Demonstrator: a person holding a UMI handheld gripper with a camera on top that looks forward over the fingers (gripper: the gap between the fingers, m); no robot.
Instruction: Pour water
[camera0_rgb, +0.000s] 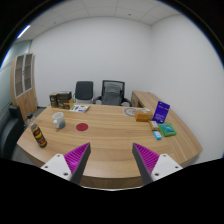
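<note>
a wide, rounded conference table of pale wood (110, 140) is seen ahead of and below the tongs (113, 160), filling most of the ground beyond them. two black mesh office chairs (100, 92) are set at its far side, well beyond the tongs. a purple upright card or box (161, 113) is stood beyond the right finger, with a small teal packet (168, 130) just beside it. a dark, amber-tinted bottle with a pale cap (38, 134) is stood far out beyond the left finger, near the table's edge; a white cylindrical cup (59, 120) is placed further on from it, and a flat red round lid or coaster (82, 128) lies beyond the left finger, nearer the middle.

the tongs are held spread, with nothing between the magenta pads (76, 156) and the table top seen through the gap.

as to progress, nothing of the pouring appears done: the bottle is not grasped and the tongs are well apart from it, so the approach, the grasp, the lift and the tilt over the cup are all judged to be left.

the bottle is stood nearly upright, its long axis vertical with a slight lean, cap upward. whether water is held in it cannot be told.
</note>
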